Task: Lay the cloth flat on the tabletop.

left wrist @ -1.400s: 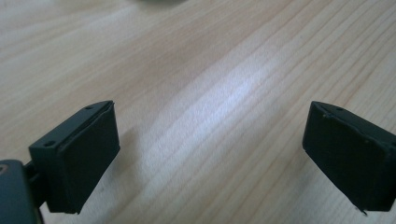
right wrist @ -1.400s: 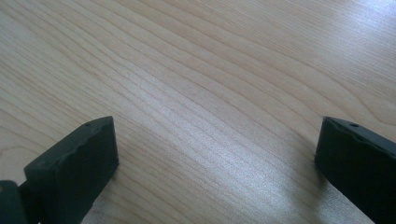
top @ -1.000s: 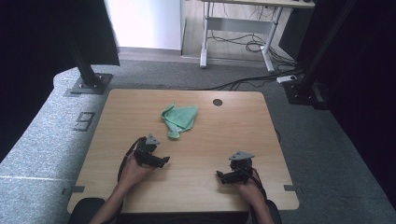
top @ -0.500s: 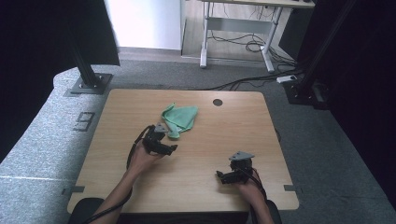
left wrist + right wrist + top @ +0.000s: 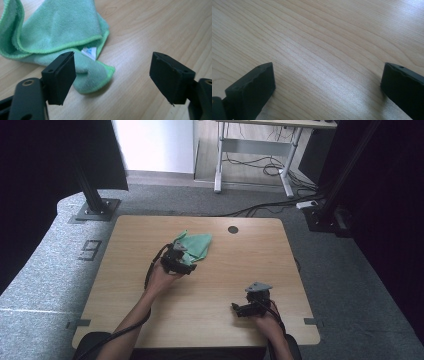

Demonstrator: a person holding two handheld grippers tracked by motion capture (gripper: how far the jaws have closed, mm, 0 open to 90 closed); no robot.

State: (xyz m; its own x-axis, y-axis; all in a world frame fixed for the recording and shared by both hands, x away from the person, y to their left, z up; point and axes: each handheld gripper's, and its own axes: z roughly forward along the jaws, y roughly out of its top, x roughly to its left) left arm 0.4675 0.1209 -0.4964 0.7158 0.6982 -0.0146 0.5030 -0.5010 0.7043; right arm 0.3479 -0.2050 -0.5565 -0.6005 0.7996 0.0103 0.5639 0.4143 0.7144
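Wooden table [image 5: 125,285] seen from above, with the green cloth [image 5: 194,245] taken as landmark throughout. Left of the cloth and off the table, a black post stands on a grey base plate [image 5: 94,210] on the carpet; nearer, also left of the cloth, a figure "9" [image 5: 89,250] is marked on the grey floor.

The cloth lies crumpled on the table's far half, folded over itself, its brighter green hem showing along the folds. In the left gripper view a small white label [image 5: 89,51] peeks out from under the upper fold, and the lowest corner of the cloth lies on bare wood.

Left gripper [image 5: 188,267] — held at the near edge of the cloth, partly over it. Its jaws stand apart and have just been closing; the left jaw overlaps the cloth's lower corner in its own view, the right jaw stands over bare wood, and the pads press on nothing [image 5: 113,77].

Right of the cloth, a round dark cable hole [image 5: 233,229] sits in the tabletop, near the far edge.

Right gripper [image 5: 236,309] — well apart from the cloth, at the near right of the table, jaws spread wide over bare wood [image 5: 327,82] with nothing between them.

Beyond the table, behind and right of the cloth, a desk frame [image 5: 252,157] stands over loose cables on the floor.
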